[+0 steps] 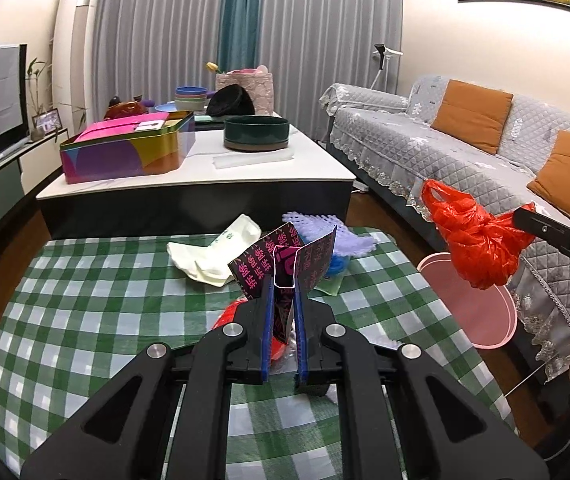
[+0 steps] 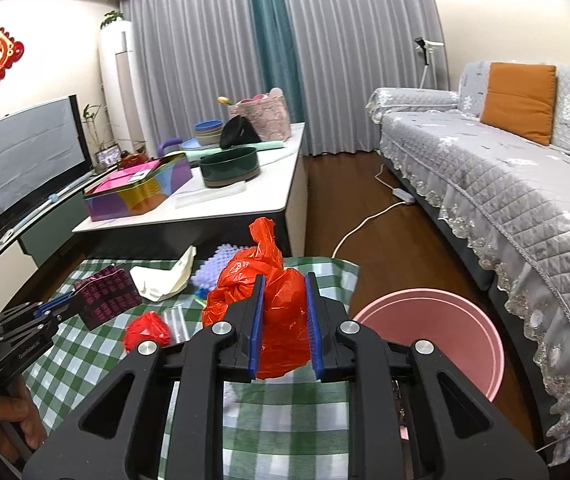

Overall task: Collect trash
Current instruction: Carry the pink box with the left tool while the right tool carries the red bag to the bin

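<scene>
My left gripper is shut on a black carton with pink print, held above the green checked tablecloth. The same carton and left gripper show at the left of the right wrist view. My right gripper is shut on a crumpled red plastic bag, lifted off the table. That bag hangs in the air over the pink bin in the left wrist view. A small red wad, a white paper bag and a lilac mesh pad lie on the cloth.
The pink bin stands on the floor to the right of the table, beside the grey sofa. Behind the cloth is a white coffee table with a colourful tin and a dark green bowl. A white cable crosses the floor.
</scene>
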`<move>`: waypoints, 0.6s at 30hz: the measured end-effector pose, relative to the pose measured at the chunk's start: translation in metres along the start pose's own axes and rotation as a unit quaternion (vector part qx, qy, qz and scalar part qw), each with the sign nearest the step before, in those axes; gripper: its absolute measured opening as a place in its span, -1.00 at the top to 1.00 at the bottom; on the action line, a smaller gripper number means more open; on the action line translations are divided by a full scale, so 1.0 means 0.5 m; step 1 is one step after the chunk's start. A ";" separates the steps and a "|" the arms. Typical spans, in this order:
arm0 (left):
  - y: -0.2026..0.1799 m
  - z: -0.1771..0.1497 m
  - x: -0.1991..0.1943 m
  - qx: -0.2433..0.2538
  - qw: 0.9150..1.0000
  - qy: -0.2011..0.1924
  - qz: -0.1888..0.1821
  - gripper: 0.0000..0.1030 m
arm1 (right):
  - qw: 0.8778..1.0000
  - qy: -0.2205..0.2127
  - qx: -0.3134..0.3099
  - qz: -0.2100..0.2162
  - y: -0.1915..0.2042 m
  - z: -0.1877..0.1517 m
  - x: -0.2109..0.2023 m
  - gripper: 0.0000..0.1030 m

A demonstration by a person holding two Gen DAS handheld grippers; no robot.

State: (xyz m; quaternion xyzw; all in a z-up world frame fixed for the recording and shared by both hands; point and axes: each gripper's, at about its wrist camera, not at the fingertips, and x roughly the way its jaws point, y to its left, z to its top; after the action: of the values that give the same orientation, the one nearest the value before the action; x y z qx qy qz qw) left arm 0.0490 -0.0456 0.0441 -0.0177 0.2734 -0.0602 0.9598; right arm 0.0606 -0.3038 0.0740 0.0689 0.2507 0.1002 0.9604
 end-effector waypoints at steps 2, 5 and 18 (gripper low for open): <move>-0.005 0.002 0.003 0.001 1.000 0.000 -0.003 0.82 | 1.000 -0.004 0.001 -0.007 -0.008 0.003 -0.003 0.62; -0.017 0.003 0.009 0.004 1.000 0.000 -0.008 0.82 | 1.000 -0.009 0.003 -0.019 -0.018 0.007 -0.009 0.62; -0.063 0.017 0.028 0.010 0.999 -0.002 -0.031 0.82 | 0.998 -0.021 0.001 -0.060 -0.068 0.018 -0.019 0.62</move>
State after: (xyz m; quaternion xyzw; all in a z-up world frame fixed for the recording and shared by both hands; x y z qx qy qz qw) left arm 0.0623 -0.0786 0.0461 -0.0168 0.2697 -0.0926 0.9583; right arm 0.0622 -0.3396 0.0802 0.0566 0.2345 0.0408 0.9696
